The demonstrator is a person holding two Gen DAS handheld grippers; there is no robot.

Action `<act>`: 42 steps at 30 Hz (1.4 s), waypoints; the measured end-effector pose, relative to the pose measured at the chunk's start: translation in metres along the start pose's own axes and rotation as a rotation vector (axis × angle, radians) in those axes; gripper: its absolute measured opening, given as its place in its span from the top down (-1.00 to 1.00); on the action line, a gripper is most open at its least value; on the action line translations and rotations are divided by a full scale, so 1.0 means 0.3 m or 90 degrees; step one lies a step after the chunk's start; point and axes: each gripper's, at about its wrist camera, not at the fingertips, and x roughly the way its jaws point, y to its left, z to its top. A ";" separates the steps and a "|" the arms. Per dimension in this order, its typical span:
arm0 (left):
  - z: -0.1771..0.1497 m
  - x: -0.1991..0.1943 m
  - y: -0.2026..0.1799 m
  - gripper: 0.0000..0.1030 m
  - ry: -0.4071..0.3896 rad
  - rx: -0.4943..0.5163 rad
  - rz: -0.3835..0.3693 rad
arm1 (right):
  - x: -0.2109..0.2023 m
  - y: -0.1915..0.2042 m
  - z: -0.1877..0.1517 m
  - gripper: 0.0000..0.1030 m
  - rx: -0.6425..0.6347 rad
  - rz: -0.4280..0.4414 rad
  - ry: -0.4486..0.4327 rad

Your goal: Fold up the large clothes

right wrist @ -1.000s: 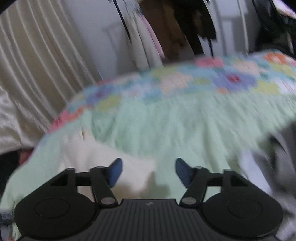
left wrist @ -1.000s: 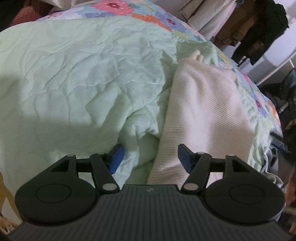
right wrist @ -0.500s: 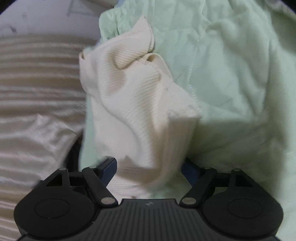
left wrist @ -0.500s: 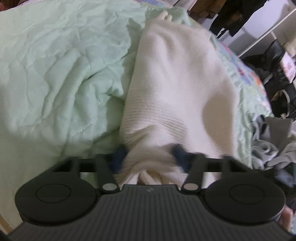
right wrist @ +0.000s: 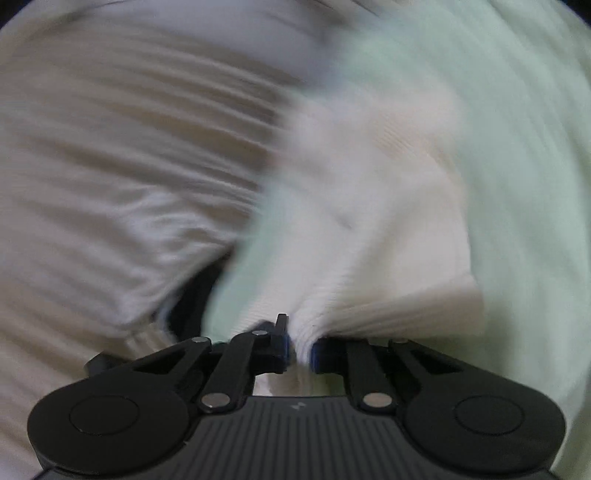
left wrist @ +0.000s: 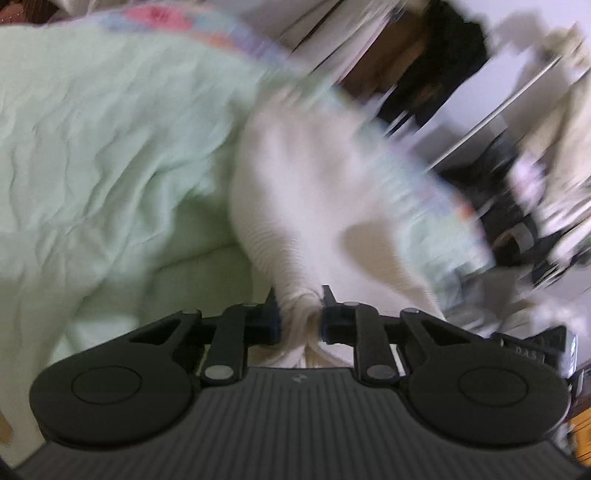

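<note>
A cream ribbed knit garment (left wrist: 306,192) lies on a pale green quilt (left wrist: 103,147) on a bed. My left gripper (left wrist: 300,318) is shut on a bunched end of the garment, and the cloth stretches away from the jaws toward the far right. My right gripper (right wrist: 299,349) is shut on another bunched edge of the same garment (right wrist: 369,206), which fans out ahead of it over the green quilt (right wrist: 517,147). Both views are blurred by motion.
A floral patchwork border (left wrist: 207,26) runs along the far side of the bed. Hanging clothes and a rack (left wrist: 424,62) stand beyond it on the right. Cream pleated curtains (right wrist: 110,166) fill the left of the right wrist view.
Both grippers were open a second ago, closed in around the garment, and are now shut on its bunched ends. Both views have swung and blurred as the garment is pulled.
</note>
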 end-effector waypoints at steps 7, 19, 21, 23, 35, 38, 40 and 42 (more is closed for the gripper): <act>-0.173 0.105 0.118 0.59 0.108 -0.135 0.101 | -0.018 -0.068 -0.003 0.17 0.105 -0.136 0.094; -0.028 0.095 0.075 0.63 0.078 -0.153 -0.002 | -0.055 -0.088 0.097 0.79 0.149 -0.034 0.137; 0.068 0.144 0.065 0.63 0.078 -0.177 -0.020 | -0.067 -0.082 0.194 0.79 0.163 -0.006 0.111; 0.172 0.208 0.073 0.63 0.065 -0.212 -0.032 | -0.038 -0.065 0.327 0.78 0.152 -0.016 0.076; 0.270 0.357 0.397 -0.04 -0.084 -0.491 -0.133 | -0.061 -0.193 0.515 -0.24 0.042 -0.196 -0.121; 0.335 0.302 0.272 -0.28 -0.070 -0.311 -0.007 | -0.004 -0.171 0.530 -0.24 0.007 -0.204 -0.058; 0.356 0.270 0.210 -0.51 -0.083 -0.232 0.026 | 0.043 -0.138 0.522 -0.24 -0.043 -0.220 -0.007; 0.359 0.234 0.181 -0.52 -0.074 -0.180 -0.014 | 0.095 -0.106 0.501 -0.23 -0.090 -0.246 0.035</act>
